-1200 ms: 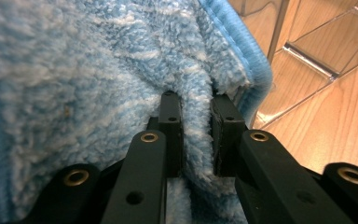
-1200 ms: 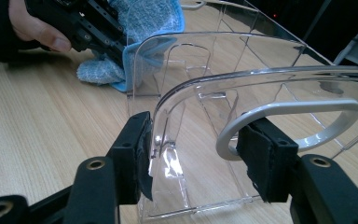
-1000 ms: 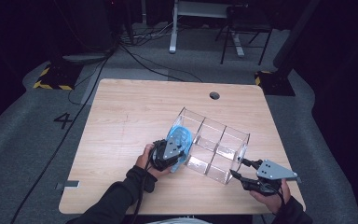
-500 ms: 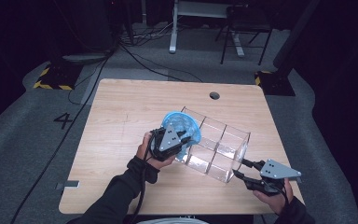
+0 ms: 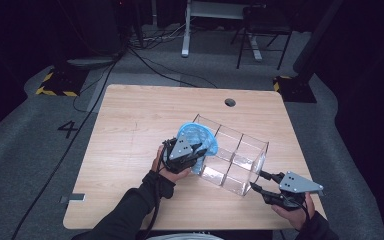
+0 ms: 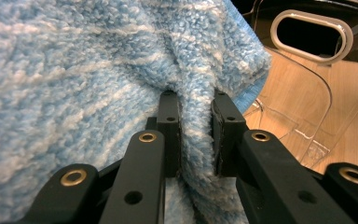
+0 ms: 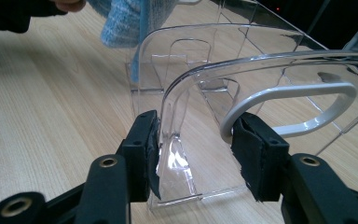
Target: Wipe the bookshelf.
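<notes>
Now — left gripper (image 5: pixel 194 155): jaws pinching the blue towel (image 5: pixel 196 136) above the clear organizer (image 5: pixel 235 155).
Right gripper (image 5: pixel 256 181): jaws gripping organizer's end wall — sitting on counter (image 5: pixel 130 125).

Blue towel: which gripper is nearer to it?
Left. The left gripper is clamped on a fold of the blue towel above the clear bin's far-left end. The right gripper sits at the bin's opposite end, apart from the towel.

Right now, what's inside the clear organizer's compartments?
The clear plastic divided organizer shows bare wood through its nearer compartments. The fluffy blue towel in the left gripper covers the far-left compartment, so that one is hidden.
</notes>
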Action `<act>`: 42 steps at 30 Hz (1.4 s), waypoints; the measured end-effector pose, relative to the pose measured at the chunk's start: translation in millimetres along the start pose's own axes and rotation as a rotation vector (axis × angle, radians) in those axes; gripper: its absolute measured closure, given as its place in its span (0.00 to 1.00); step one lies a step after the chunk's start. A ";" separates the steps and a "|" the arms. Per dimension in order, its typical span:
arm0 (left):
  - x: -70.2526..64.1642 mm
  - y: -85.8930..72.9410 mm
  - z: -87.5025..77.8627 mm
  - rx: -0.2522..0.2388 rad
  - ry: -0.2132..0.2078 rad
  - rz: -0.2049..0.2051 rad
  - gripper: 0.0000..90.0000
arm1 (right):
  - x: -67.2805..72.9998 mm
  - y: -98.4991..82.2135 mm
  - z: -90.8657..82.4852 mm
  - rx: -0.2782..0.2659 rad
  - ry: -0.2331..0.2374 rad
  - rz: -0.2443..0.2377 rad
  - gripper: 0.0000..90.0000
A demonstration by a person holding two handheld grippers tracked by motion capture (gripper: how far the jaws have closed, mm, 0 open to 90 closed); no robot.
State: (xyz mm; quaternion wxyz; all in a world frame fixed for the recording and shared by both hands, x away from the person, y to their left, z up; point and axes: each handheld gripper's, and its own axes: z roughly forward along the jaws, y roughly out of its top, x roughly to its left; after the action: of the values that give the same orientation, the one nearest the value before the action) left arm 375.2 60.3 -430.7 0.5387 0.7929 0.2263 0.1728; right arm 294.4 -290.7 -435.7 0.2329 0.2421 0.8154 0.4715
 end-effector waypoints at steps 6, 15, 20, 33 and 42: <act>2.1 -9.4 -0.9 0.010 -0.014 -0.020 0.86 | -0.2 -0.4 -0.1 -0.003 0.002 -0.002 0.58; 0.9 -28.7 14.4 0.100 0.045 -0.021 0.87 | 0.4 0.6 -0.2 0.008 -0.001 -0.004 0.57; 0.9 -34.9 24.9 0.124 0.059 -0.021 0.87 | -0.4 1.4 -0.5 0.013 0.002 -0.005 0.57; 4.2 -43.0 38.7 0.224 0.052 0.009 0.87 | -1.8 1.4 -0.5 0.014 -0.001 -0.004 0.57; 6.3 -42.7 39.7 0.271 0.024 0.002 0.87 | -1.3 1.1 -0.4 0.012 -0.006 -0.001 0.57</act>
State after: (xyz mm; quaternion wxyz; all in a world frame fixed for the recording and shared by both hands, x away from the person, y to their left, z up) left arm 393.7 46.4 -484.6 0.4236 0.8566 0.2531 0.1508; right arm 295.3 -291.3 -434.3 0.2343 0.2444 0.8177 0.4656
